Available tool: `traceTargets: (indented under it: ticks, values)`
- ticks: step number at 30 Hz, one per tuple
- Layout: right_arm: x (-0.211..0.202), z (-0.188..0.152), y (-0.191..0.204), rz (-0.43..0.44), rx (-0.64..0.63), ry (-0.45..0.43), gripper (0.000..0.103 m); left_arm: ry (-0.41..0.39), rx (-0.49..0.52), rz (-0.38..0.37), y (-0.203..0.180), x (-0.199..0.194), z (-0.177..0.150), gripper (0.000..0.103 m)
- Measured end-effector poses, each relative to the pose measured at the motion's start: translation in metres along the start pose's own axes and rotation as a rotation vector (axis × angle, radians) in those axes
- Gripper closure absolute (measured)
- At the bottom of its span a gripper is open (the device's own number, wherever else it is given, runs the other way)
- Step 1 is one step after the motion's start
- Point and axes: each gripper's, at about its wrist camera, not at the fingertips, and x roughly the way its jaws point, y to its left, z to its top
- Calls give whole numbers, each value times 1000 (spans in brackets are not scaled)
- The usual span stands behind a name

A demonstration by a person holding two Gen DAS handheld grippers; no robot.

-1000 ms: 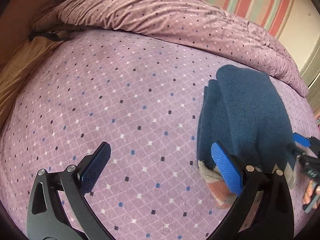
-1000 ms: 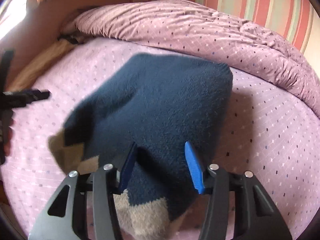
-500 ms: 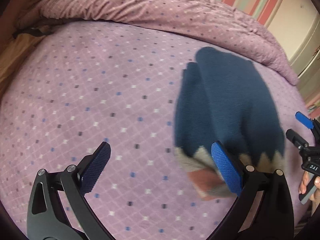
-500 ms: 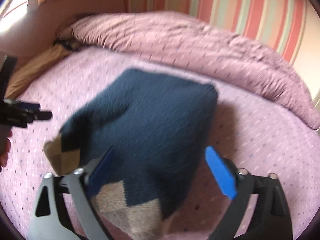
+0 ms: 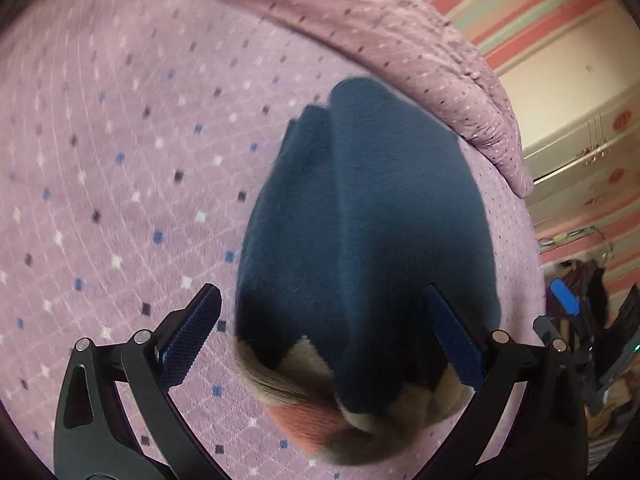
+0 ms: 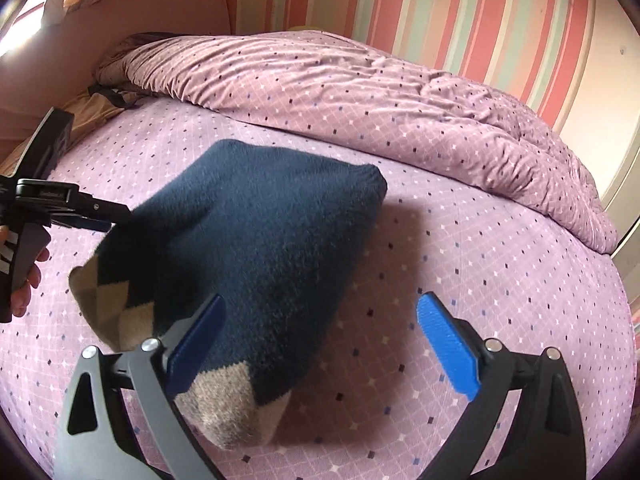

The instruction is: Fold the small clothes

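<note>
on the bed (image 6: 480, 280), folded navy garment (image 6: 260, 248) between both spread claws.

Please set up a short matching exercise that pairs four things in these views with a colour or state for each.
Column one:
1. folded garment
2. bedsheet
3. right gripper
4. bunched duvet

Column two:
A. open, with blue pads
B. navy with beige diamond trim
C. heaped along the far side of the bed
D. lying flat under the garment

Pairs: 1-B, 2-D, 3-A, 4-C
</note>
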Motion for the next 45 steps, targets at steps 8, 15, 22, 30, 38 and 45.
traceTargets:
  ticks: [8,15,22,30,38,45]
  values:
    - [7,-6,-4,-2,24,14,6,69,-84,-157,12,24,-8,3]
    - [9,-8,-10,-9,37,16,6,132,-66,-181,5,46,-13,3]
    - [9,-14,-14,-17,54,12,6,169,-137,-268,1,63,-14,3]
    - [15,-21,-23,-14,104,24,6,232,-139,-242,-18,84,-6,3]
    - [25,-25,-61,63,289,44,6,264,-85,-200,-52,89,1,4]
    - [53,-34,-73,195,374,115,6,252,-33,-157,-62,97,6,5]
